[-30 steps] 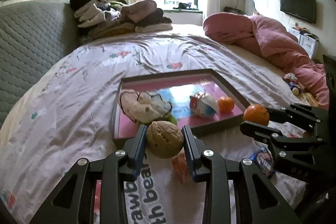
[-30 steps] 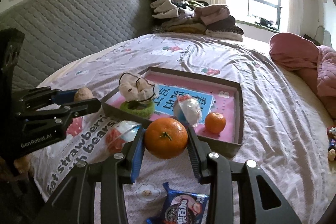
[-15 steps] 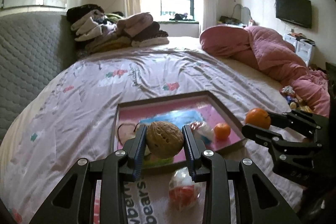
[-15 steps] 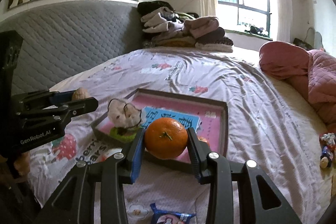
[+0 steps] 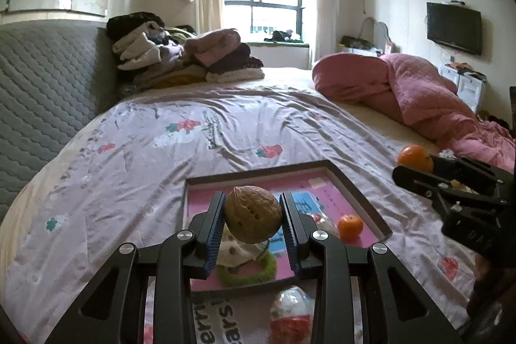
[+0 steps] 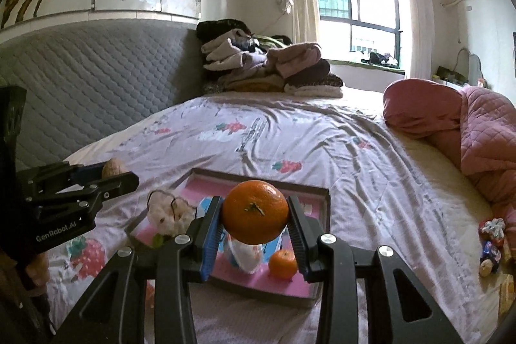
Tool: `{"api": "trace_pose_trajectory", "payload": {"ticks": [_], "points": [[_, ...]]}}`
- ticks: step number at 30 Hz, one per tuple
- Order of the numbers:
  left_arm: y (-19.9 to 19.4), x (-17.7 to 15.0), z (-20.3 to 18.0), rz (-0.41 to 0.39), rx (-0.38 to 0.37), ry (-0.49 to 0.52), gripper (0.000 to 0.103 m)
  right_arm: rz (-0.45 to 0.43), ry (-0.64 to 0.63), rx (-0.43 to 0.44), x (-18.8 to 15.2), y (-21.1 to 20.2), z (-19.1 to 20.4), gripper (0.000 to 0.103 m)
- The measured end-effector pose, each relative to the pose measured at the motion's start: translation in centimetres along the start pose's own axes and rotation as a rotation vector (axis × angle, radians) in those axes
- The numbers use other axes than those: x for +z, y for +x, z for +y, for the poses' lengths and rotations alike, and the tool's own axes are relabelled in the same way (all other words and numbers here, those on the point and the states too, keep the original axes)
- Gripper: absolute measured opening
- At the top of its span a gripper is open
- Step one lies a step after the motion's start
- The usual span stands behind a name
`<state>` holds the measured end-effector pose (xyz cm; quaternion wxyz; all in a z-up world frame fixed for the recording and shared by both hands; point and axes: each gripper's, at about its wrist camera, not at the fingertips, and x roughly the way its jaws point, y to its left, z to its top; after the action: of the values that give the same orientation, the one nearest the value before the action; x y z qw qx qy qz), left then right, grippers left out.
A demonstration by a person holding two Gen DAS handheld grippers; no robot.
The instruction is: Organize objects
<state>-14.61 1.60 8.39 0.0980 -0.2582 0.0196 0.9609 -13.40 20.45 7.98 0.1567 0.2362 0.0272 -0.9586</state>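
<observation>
My left gripper [image 5: 253, 215] is shut on a brown walnut [image 5: 252, 214] and hangs above the near end of a shallow tray [image 5: 258, 174] with a pink floor, which lies on the bed. My right gripper [image 6: 254, 212] is shut on a large orange [image 6: 254, 211] over the same tray [image 6: 324, 199]. In the tray lie a small mandarin [image 5: 350, 226], a white plush on a green ring [image 5: 245, 260] and a clear wrapped packet [image 6: 245, 253]. In the left wrist view the right gripper [image 5: 416, 165] with its orange shows at right. In the right wrist view the left gripper [image 6: 113, 173] shows at left.
The tray rests on a lilac strawberry-print bedsheet [image 5: 193, 131]. A wrapped red-and-clear snack [image 5: 290, 311] lies in front of the tray. Small packets [image 6: 490, 242] sit at the bed's right edge beside a pink quilt [image 5: 419, 99]. Folded clothes [image 5: 180, 54] are piled by the grey headboard [image 5: 42, 86].
Both grippers have risen and tilted up with the walnut and the orange still held. The tray and the loose snacks have slid lower in both views.
</observation>
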Motion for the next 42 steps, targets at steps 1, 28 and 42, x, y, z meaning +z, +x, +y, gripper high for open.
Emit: {"api": "trace_pose_trajectory", "payload": {"ticks": [1, 28, 42], "points": [[0.1, 0.1, 0.1, -0.005, -0.001, -0.003, 0.034, -0.005, 0.000, -0.003, 0.2, 0.0, -0.1, 0.039], [8.1, -0.3, 1.2, 0.009, 0.007, -0.033, 0.034, 0.047, -0.004, -0.039, 0.8, 4.0, -3.0, 0.039], [11.6, -3.1, -1.4, 0.123, -0.028, 0.063, 0.034, 0.211, -0.007, -0.053, -3.4, 7.1, -3.8, 0.039]]}}
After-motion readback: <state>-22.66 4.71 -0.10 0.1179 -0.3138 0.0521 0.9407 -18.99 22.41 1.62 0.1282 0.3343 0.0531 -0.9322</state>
